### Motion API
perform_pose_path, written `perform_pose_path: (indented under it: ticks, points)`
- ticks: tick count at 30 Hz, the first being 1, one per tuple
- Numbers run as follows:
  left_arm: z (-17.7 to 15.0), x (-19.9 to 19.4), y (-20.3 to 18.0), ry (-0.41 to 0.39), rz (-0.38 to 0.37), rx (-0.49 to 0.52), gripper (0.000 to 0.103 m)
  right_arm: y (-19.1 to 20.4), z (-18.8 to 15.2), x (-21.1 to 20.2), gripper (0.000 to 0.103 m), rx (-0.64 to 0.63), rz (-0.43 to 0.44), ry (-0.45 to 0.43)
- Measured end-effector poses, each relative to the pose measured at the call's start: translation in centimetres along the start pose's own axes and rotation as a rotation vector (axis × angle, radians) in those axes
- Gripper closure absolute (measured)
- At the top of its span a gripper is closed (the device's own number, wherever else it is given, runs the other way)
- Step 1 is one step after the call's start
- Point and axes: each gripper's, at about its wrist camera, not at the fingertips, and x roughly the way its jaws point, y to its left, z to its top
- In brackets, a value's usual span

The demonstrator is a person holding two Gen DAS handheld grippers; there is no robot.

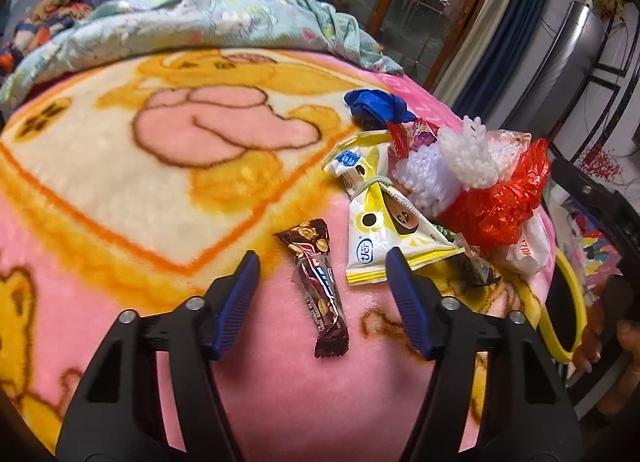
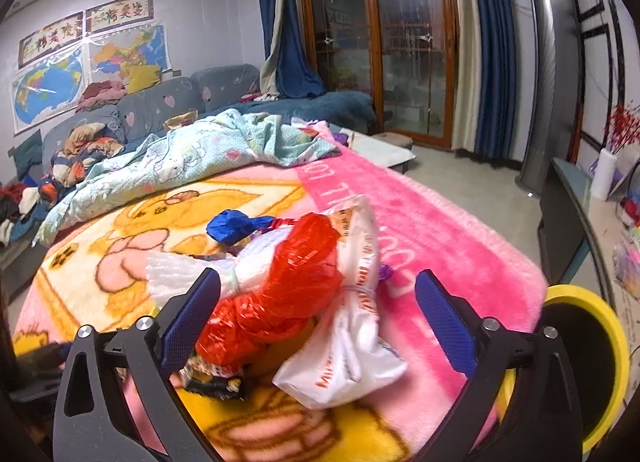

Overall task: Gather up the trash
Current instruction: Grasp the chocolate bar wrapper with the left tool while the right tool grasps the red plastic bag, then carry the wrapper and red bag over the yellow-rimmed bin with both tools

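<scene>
My left gripper (image 1: 322, 286) hangs over a pink and yellow cartoon blanket (image 1: 120, 165), its blue fingers standing apart on either side of a brown chocolate bar wrapper (image 1: 320, 290) that lies flat between them, untouched by either pad; its print is too blurred to read. Just beyond the right finger lies a yellow and white snack bag (image 1: 376, 238) showing the letters "Jer" on a small blue badge. Behind it the rest of the trash is heaped near the blanket's right edge: a crumpled blue wrapper (image 1: 376, 105), white foam netting (image 1: 460, 161) and a red plastic bag (image 1: 504, 201). My right gripper (image 2: 318, 310) is spread wide around that same red plastic bag and a knotted white plastic bag (image 2: 348, 358) printed in orange letters I cannot make out, gripping nothing. Large pale letters run along the blanket's pink border, cut off by the heap. A yellow-rimmed bin (image 2: 600, 362) stands just off the blanket's right edge, beside the right gripper. Left of the chocolate bar wrapper the blanket lies bare up to a rumpled pale green quilt (image 2: 192, 157).
</scene>
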Motion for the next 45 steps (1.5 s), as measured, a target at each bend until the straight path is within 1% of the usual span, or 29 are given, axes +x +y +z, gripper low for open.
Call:
perform_pose_path:
  ticks: [1, 3, 5, 6, 7, 8, 9, 11, 13, 17, 21, 24, 27, 30, 36, 45]
  points:
    - [0.1, 0.1, 0.1, 0.007, -0.009, -0.009, 0.05, 0.2, 0.0, 0.4, 0.017, 0.001, 0.004, 0.011]
    - [0.1, 0.4, 0.6, 0.023, -0.039, -0.039, 0.056, 0.3, 0.2, 1.5, 0.027, 0.013, 0.022, 0.048]
    - [0.2, 0.5, 1.0, 0.032, -0.059, -0.063, 0.059, 0.2, 0.3, 2.3, 0.049, 0.033, 0.044, 0.081]
    - [0.2, 0.6, 1.2, 0.036, -0.07, -0.074, 0.066, 0.2, 0.3, 2.5, 0.056, 0.041, 0.056, 0.093]
    - [0.2, 0.7, 1.3, 0.04, -0.08, -0.083, 0.07, 0.1, 0.2, 2.8, 0.07, 0.051, 0.074, 0.107]
    - [0.2, 0.8, 1.6, 0.05, -0.09, -0.099, 0.078, 0.1, 0.1, 2.8, 0.078, 0.056, 0.087, 0.112]
    - [0.3, 0.9, 1.7, 0.055, -0.093, -0.106, 0.082, 0.1, 0.0, 2.7, 0.081, 0.056, 0.095, 0.112]
    - [0.3, 1.2, 2.0, 0.068, -0.099, -0.117, 0.087, 0.1, -0.1, 2.1, 0.085, 0.061, 0.119, 0.098]
    - [0.4, 1.2, 2.0, 0.072, -0.099, -0.118, 0.088, 0.2, -0.1, 1.5, 0.088, 0.065, 0.132, 0.085]
    - [0.5, 0.8, 2.1, 0.061, -0.087, -0.113, 0.091, 0.4, 0.3, 0.2, 0.09, 0.057, 0.158, 0.053]
    - [1.1, -0.7, 1.7, 0.011, -0.084, -0.089, 0.092, 0.4, 0.9, -1.3, 0.092, 0.046, 0.184, 0.017]
    - [1.9, -2.4, 0.9, -0.044, -0.087, -0.057, 0.092, 0.2, 1.2, -2.2, 0.092, 0.044, 0.197, -0.004]
    - [2.9, -3.9, -0.2, -0.091, -0.112, -0.028, 0.092, -0.3, 1.6, -3.2, 0.093, 0.048, 0.201, -0.029]
    - [3.5, -4.8, -1.5, -0.11, -0.136, -0.001, 0.092, -1.0, 1.8, -4.1, 0.093, 0.062, 0.204, -0.048]
    - [4.2, -5.4, -3.8, -0.121, -0.166, 0.047, 0.092, -2.7, 2.6, -5.9, 0.093, 0.082, 0.192, -0.087]
    - [5.2, -5.6, -8.0, -0.14, -0.213, 0.129, 0.092, -6.0, 3.6, -8.1, 0.093, 0.11, 0.137, -0.136]
